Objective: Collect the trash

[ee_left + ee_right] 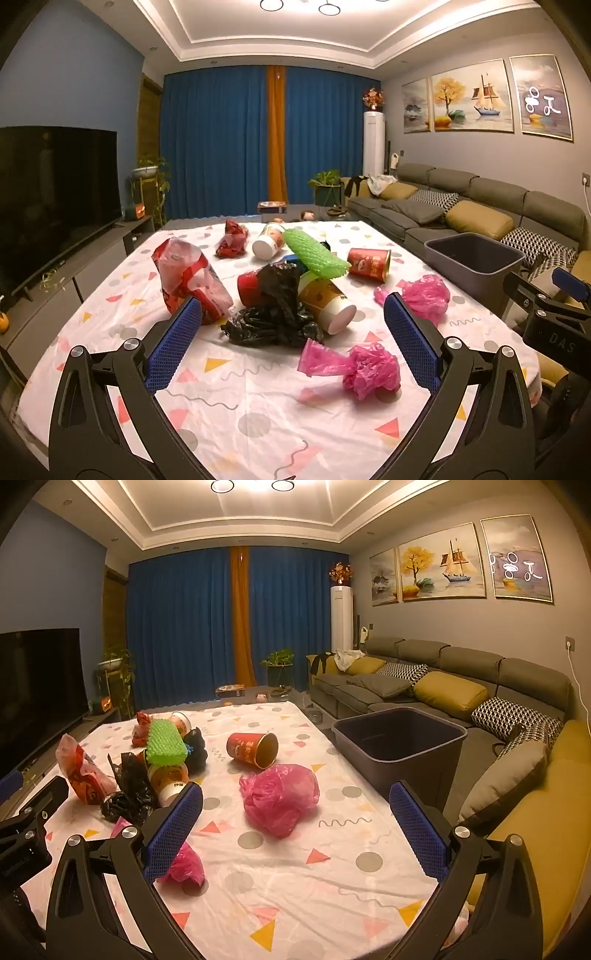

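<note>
Left gripper [293, 339]: your jaws stand wide apart and hold nothing; both blue pads hover above the table.
Right gripper [295, 825]: your jaws are likewise spread wide and empty.
Table [258, 424]: covered with a white cloth printed with triangles, dots and squiggles; all loose trash lies on it.
Black bag [275, 314]: crumpled, between your left fingers in line of sight but beyond the tips, not touching them.
Near pink bag [354, 363]: in front of your left gripper, toward its right finger, clear of the pad.
Far pink bag [280, 797]: dead ahead between your right fingers, beyond their tips, untouched.
Red-printed clear bag [188, 275]: just beyond your left gripper's left fingertip; contact cannot be told.
Paper cup [327, 301]: on its side, against the black bag.
Green foam net [317, 254]: resting on top of the central pile.
Red cup [253, 749]: on its side, alone, beyond the far pink bag.
Bin [400, 744]: dark, open, beside the table's right edge, ahead of your right gripper's right finger.
</note>
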Available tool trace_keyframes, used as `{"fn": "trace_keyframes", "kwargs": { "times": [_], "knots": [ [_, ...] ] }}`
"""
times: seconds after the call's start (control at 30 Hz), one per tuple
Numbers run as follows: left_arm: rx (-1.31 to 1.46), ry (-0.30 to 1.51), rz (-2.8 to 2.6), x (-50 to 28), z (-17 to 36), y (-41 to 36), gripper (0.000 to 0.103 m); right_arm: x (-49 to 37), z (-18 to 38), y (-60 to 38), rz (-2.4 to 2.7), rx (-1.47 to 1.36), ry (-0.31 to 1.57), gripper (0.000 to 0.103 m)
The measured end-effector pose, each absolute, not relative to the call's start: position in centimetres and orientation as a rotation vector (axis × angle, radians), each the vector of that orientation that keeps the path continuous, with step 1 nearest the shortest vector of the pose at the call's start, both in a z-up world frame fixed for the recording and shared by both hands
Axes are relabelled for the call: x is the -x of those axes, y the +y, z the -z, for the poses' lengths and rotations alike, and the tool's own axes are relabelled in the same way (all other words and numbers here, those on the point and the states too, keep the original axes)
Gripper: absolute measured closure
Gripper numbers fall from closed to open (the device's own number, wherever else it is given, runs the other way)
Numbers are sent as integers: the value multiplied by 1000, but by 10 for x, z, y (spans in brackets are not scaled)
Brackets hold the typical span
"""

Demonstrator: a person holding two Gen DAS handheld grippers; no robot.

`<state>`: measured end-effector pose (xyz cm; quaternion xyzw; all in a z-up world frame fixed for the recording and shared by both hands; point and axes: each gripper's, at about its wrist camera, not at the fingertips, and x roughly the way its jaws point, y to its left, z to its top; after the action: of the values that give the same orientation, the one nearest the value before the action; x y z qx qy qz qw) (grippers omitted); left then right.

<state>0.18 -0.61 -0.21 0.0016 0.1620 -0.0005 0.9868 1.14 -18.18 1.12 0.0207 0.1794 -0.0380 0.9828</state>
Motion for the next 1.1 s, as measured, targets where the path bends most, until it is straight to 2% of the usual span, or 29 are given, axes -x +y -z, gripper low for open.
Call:
{"fn": "trace_keyframes", "kwargs": {
  "times": [1.1],
  "knots": [
    [28,333,-1,-5,2,-3,6,-13,-10,-183,83,-49,359,5]
  ]
}}
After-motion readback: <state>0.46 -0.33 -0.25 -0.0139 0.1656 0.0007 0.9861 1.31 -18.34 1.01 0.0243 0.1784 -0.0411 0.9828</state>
